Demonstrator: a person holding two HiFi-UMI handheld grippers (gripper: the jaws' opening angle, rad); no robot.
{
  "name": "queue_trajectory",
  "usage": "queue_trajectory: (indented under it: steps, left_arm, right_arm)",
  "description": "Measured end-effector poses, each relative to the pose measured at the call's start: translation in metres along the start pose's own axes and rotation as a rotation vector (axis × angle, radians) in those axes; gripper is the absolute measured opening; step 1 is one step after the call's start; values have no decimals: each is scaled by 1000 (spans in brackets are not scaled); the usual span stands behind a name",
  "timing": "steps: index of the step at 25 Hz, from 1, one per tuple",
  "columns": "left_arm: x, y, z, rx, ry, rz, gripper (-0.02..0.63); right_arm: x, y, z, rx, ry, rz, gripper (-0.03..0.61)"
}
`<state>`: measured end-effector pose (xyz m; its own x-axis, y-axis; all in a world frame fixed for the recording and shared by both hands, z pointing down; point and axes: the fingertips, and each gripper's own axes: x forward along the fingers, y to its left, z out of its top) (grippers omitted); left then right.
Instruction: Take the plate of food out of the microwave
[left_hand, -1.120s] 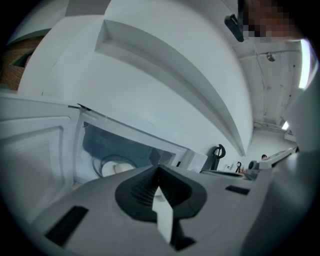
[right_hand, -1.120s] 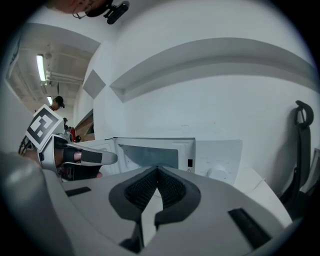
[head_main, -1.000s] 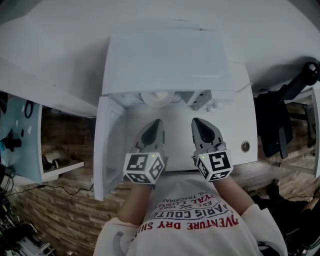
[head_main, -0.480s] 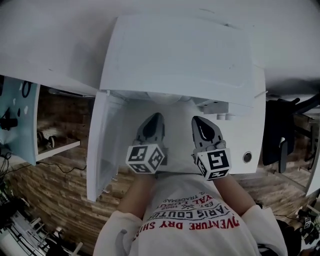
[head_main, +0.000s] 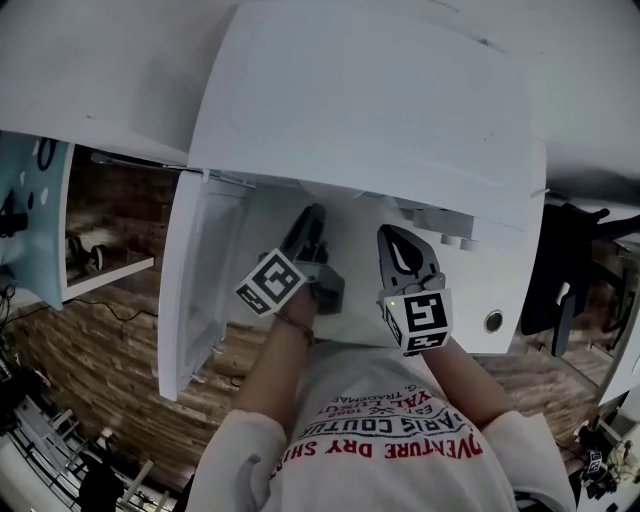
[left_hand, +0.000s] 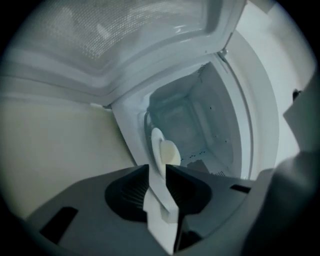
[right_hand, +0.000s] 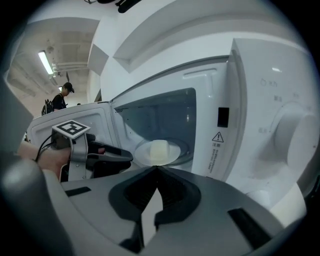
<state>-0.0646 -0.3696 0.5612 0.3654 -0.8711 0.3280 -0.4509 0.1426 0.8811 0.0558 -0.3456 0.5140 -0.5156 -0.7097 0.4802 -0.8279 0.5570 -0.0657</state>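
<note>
Right gripper view: plate sits inside the microwave, straight ahead. Left gripper, rolled sideways with fingers slightly apart, is nearer, right by its left rim. Right gripper, fingers together, hangs back.

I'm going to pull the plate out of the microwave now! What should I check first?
1. The microwave door is swung wide open: ok.
2. The plate sits flat inside with the food on it: ok.
3. The left tongs are apart, turned sideways and lined up with the plate's rim: ok.
4. The rim is truly between the left tongs: cannot tell.
5. The right tongs are ready to help: not ok, they are shut and back from the plate.
</note>
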Motion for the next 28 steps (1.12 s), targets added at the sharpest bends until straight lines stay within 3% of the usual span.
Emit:
queue_trajectory:
  steps: [5, 15, 28]
  left_arm:
    - [18, -2, 3, -179, 1, -40, 86]
    - [37, 5, -1, -348, 24, -7, 54]
    - [36, 4, -3, -376, 55, 32, 40]
  right_arm:
    - [12, -2, -9, -3, 19, -8, 3]
    - [13, -5, -16, 10, 37, -25, 3]
    - [7, -5, -18, 13, 39, -46, 3]
